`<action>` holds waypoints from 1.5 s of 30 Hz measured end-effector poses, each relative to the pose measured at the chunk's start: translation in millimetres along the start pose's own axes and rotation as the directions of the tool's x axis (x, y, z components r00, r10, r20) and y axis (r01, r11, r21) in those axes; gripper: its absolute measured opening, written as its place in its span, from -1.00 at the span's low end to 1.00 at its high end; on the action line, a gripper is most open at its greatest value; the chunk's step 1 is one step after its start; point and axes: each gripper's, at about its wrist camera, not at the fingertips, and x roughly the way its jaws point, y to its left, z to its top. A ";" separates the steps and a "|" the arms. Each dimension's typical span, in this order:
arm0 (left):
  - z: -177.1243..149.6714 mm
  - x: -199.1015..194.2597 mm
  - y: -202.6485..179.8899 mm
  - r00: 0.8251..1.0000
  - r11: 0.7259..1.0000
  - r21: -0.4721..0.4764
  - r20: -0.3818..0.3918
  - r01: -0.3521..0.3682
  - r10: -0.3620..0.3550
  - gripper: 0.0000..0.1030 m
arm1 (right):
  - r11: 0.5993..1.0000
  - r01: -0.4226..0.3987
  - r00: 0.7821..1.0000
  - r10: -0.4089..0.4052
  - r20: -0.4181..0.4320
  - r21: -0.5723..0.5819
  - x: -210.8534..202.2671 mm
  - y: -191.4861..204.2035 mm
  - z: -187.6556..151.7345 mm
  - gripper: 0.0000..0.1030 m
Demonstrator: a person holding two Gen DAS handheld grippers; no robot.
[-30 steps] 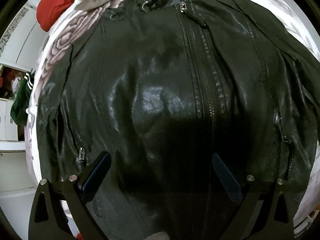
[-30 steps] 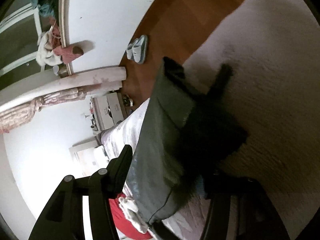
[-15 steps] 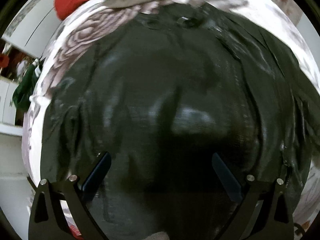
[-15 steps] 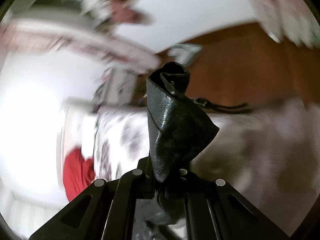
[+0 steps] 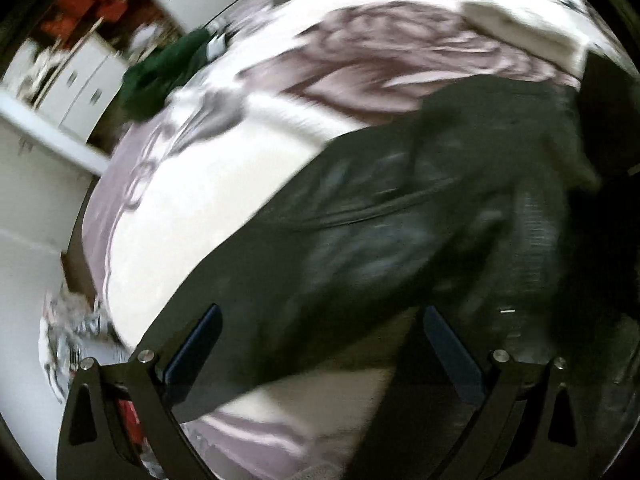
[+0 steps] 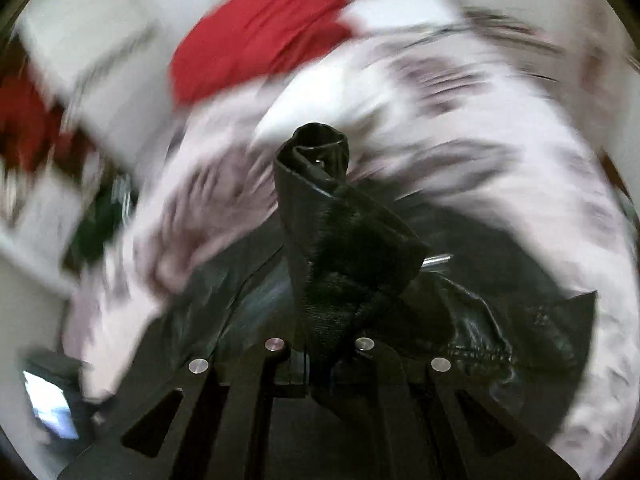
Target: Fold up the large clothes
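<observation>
A black leather jacket (image 5: 400, 232) lies on a bed with a pink rose-print cover (image 5: 208, 184). In the left wrist view it fills the right and lower middle, blurred by motion. My left gripper (image 5: 320, 344) is open and empty just above the jacket's near part. My right gripper (image 6: 320, 356) is shut on a bunched fold of the jacket (image 6: 340, 248), which sticks up between the fingers. The rest of the jacket (image 6: 480, 320) lies below it on the bed.
A red garment (image 6: 256, 36) and a white cloth (image 5: 520, 28) lie at the far end of the bed. A dark green garment (image 5: 160, 76) hangs near white cabinets (image 5: 80, 84) on the left. The bed's left edge (image 5: 84, 216) drops to the floor.
The right gripper, shut on the jacket fold, has swung from facing the floor to over the bed. The left view has turned left, so bare bed cover now shows beside the jacket.
</observation>
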 end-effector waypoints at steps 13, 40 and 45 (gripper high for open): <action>-32.0 38.7 102.9 0.987 0.980 -0.182 -0.122 0.085 -0.109 1.00 | 0.998 -0.064 0.943 0.056 -0.328 -0.015 33.4 26.7 -50.5 0.01; -128.1 117.3 227.7 0.938 0.296 -0.933 0.098 0.203 -0.334 -0.66 | 0.919 0.051 0.922 0.108 -0.373 0.391 -47.7 -116.6 -113.9 0.13; -90.5 126.8 249.0 0.947 0.436 -0.867 0.110 0.240 -0.303 -0.84 | 0.927 0.077 0.922 0.073 -0.381 0.366 -36.1 -85.6 -115.1 0.13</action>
